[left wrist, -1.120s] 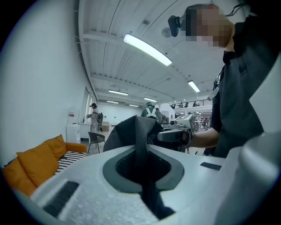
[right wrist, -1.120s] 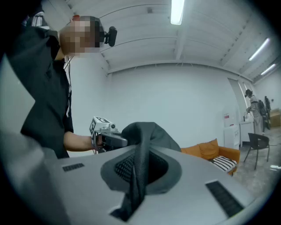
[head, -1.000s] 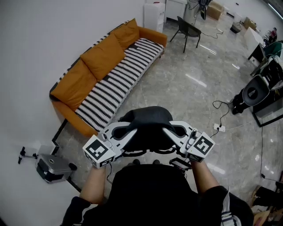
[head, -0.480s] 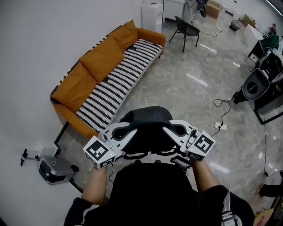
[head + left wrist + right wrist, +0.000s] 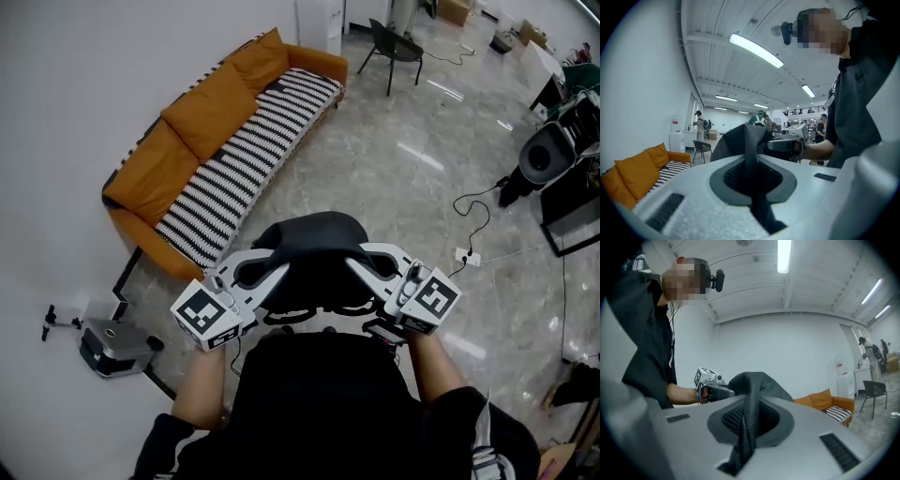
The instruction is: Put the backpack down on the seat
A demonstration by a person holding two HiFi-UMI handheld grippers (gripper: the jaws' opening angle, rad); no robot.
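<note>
Speaker A: Where is the backpack [image 5: 314,246]?

Speaker B: In front of the person, between the left gripper [image 5: 279,270] and the right gripper [image 5: 356,268].

Speaker A: And the seat?

Speaker B: The sofa [image 5: 216,159] stands ahead on the left, along the wall [image 5: 75,94], well apart from the backpack. A chair [image 5: 398,52] stands beyond its far end. A power strip [image 5: 466,257] lies on the floor [image 5: 394,178] to the right.

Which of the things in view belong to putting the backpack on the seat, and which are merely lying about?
Job in hand:
black backpack, pinched in the shut left gripper and right gripper
orange sofa with its striped seat

Lying about:
black chair
power strip with its cable
grey floor machine beside the sofa
</note>
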